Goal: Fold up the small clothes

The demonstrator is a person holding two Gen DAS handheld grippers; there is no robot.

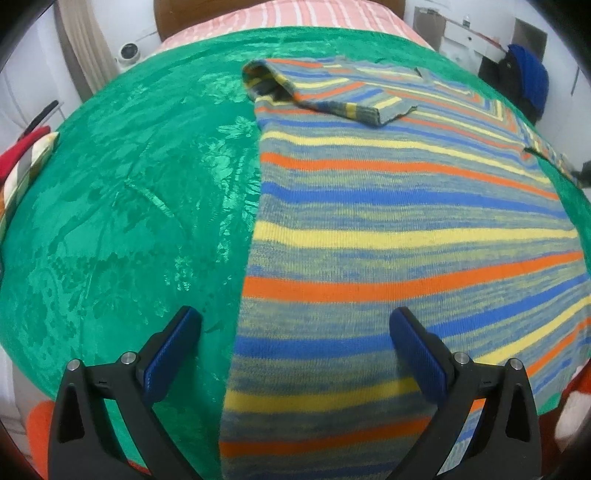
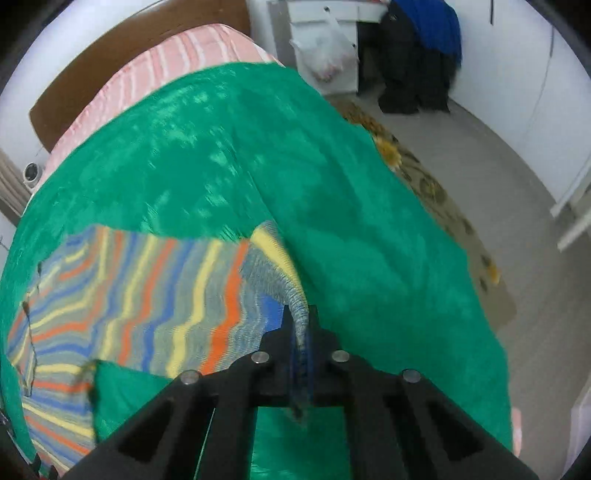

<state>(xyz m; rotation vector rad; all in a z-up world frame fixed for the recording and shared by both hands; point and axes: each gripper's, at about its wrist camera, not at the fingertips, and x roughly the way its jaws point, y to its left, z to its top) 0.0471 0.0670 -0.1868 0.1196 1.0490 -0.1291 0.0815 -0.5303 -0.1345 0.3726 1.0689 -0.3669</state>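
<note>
The striped sweater [image 1: 388, 229] lies flat on the green bedspread [image 1: 129, 221], which covers the bed. In the left wrist view its long axis runs from the left tool [image 1: 295, 354] away toward the pink striped bedding [image 1: 295, 14] at the head of the bed, and the stripes run across that axis. One sleeve [image 1: 325, 92] is folded inward over the far part of the sweater, pointing across the body.

No container holding the garment is visible; a white plastic bag [image 2: 325, 51] hangs by the white cabinet [image 2: 332, 22] beyond the bedspread, contents not discernible.

The left tool hovers with its blue pads [image 1: 417, 354] wide apart; the sweater's near left edge lies between them, below the pads. Contact cannot be determined.

The right tool [image 2: 301, 354] is closed together, clamped on the other sleeve's cuff [image 2: 295, 295]. The cuff rises from the bedspread into the tool; the rest of the sweater spreads to the left of it.
</note>
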